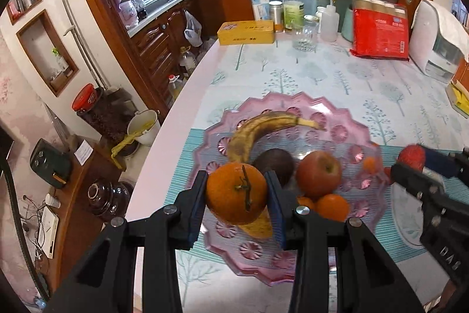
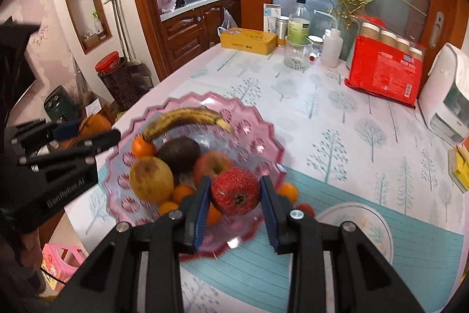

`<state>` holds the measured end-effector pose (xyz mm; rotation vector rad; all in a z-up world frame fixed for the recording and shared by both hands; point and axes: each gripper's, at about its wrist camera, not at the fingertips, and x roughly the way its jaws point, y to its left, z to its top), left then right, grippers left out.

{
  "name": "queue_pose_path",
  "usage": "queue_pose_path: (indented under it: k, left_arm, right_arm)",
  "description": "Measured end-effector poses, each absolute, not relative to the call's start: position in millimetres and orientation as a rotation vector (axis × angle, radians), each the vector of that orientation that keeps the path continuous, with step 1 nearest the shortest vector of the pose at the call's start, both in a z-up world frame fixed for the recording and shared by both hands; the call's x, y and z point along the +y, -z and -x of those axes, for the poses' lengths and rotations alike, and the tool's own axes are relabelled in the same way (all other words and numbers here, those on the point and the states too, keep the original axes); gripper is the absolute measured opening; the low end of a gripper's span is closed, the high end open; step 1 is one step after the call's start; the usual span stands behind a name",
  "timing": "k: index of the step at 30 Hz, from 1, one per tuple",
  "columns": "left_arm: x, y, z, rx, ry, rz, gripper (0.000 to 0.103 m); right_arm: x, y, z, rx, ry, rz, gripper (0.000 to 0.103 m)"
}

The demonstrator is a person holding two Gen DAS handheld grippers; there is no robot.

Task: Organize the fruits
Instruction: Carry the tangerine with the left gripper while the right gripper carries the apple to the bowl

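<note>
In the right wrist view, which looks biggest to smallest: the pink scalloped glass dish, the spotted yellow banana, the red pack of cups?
1. Pink scalloped glass dish
2. Red pack of cups
3. Spotted yellow banana
The dish lies nearest the camera, which flatters it.

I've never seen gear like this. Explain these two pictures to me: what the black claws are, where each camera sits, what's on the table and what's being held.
The black claws are hand-held two-finger grippers, one in each of a person's hands; there is no robot arm. Each carries a fisheye camera looking along its fingers, so each picture is one gripper's own view. In the left view, the left gripper is shut on an orange. In the right view, the right gripper is shut on a red speckled fruit. Below them, a pink scalloped plate on the tree-patterned tablecloth holds a banana, an apple, a dark fruit and small oranges. Bottles and a red package stand at the far end.
</note>
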<state>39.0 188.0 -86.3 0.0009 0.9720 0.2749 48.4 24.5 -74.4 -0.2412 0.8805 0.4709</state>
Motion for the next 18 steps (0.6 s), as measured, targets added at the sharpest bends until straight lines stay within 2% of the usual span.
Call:
queue_pose_path:
  k: [8,18]
  left_arm:
    - [204,109,-57,1.025,-0.225,-0.02,0.037]
    - [201,132,-103,1.08,-0.098,-0.011,0.037]
  right_arm:
    - [53,80,-67,0.885,-0.451,0.219,0.034]
    - [53,117,-90,0.987,-0.364,0.162,0.034]
